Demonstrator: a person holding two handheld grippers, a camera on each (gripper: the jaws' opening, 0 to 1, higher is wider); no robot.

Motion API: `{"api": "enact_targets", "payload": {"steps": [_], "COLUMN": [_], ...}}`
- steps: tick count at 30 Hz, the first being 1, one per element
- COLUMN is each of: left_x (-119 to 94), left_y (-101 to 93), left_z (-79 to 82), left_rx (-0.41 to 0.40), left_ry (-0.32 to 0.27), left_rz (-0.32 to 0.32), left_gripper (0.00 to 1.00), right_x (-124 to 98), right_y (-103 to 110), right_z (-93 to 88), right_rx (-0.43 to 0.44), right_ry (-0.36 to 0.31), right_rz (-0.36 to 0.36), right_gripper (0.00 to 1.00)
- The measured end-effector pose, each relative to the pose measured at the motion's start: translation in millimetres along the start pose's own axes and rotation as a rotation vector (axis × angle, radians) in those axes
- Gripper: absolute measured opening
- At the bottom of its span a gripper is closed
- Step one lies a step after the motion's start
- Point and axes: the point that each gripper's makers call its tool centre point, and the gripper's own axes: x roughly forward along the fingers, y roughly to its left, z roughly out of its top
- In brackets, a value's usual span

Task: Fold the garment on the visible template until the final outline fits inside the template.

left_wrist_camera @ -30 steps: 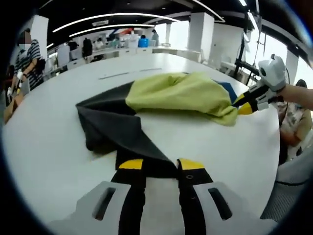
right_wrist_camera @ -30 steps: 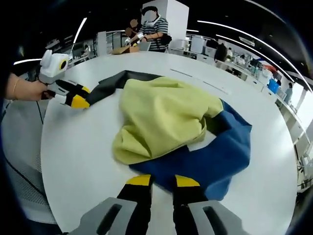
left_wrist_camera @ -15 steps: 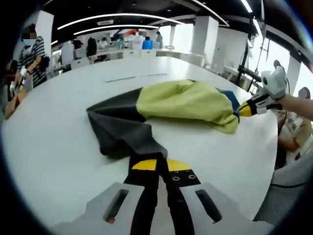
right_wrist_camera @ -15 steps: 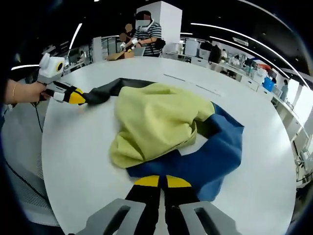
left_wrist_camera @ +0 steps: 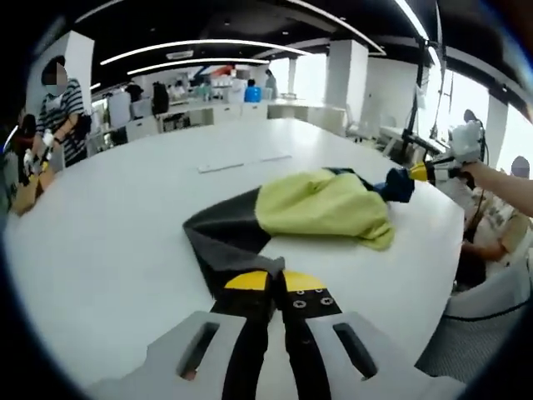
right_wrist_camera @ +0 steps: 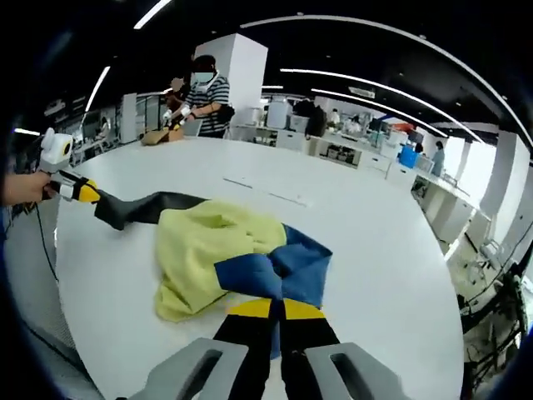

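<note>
White table (roomy) bears garment.

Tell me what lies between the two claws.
The garment: dark sleeve at the left claw, yellow middle, blue sleeve at the right claw, in the right gripper view.

Long ceiling light strips and bright windows light the room evenly, the white table glares slightly, shadows are soft, and fisheye bending blurs the edges.

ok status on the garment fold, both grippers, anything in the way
Left gripper shut on garment's dark end. Right gripper shut on the blue end. Garment bunched, unfolded. Nothing blocking.
</note>
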Motion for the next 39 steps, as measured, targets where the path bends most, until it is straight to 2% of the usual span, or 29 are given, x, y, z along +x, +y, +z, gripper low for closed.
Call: {"api": "enact_targets", "payload": {"steps": [3,6,14,19,22,24,25,27,29,31,33,37,39], "left_x": [-13.6,-24.7,-42.9,-52.1,-55.3,-56.7,-56.6,-57.2,-56.5,-56.6,-57.1,-54.0,-55.5], "left_y": [5.6,16.8,48.0,75.1,91.7,106.6,113.2,122.4,130.4,139.7,146.0,158.4,168.1], "left_z": [-1.6,-1.8,-1.8,-4.8,-6.5,-11.9,-14.8,-20.5,-31.9,-41.8,-50.2,-57.6,-60.9], "left_rx": [-0.042,-0.05,-0.089,-0.112,-0.152,-0.165,-0.164,-0.183,-0.259,-0.29,-0.267,-0.238,-0.215], "left_ry": [0.016,0.008,-0.008,0.006,0.001,0.019,0.029,0.039,0.051,0.063,0.087,0.098,0.113], "left_rz": [0.012,0.038,0.119,0.212,0.247,0.283,0.293,0.314,0.325,0.344,0.367,0.385,0.421], "left_gripper": [0.01,0.01,0.01,0.01,0.01,0.01,0.01,0.01,0.0,0.0,0.0,0.0,0.0], "right_x": [-14.9,-21.7,-34.2,-33.6,-29.9,-24.9,-23.1,-19.8,-18.5,-16.9,-15.4,-11.3,-9.2], "right_y": [-27.5,-38.5,-70.9,-93.1,-104.4,-110.6,-112.4,-118.5,-123.3,-128.2,-130.7,-133.5,-137.0], "right_z": [3.6,4.9,-12.7,-29.8,-42.6,-50.8,-58.8,-64.3,-74.3,-80.7,-87.3,-96.3,-101.5], "right_rx": [-0.054,-0.032,0.011,0.045,0.101,0.134,0.172,0.188,0.223,0.235,0.268,0.269,0.266], "right_ry": [0.021,0.014,0.07,0.106,0.129,0.135,0.159,0.156,0.18,0.184,0.191,0.208,0.218], "right_rz": [-0.104,-0.112,-0.203,-0.242,-0.254,-0.254,-0.252,-0.258,-0.269,-0.278,-0.279,-0.285,-0.292], "right_gripper": [0.0,0.0,0.0,0.0,0.0,0.0,0.0,0.0,0.0,0.0,0.0,0.0,0.0]}}
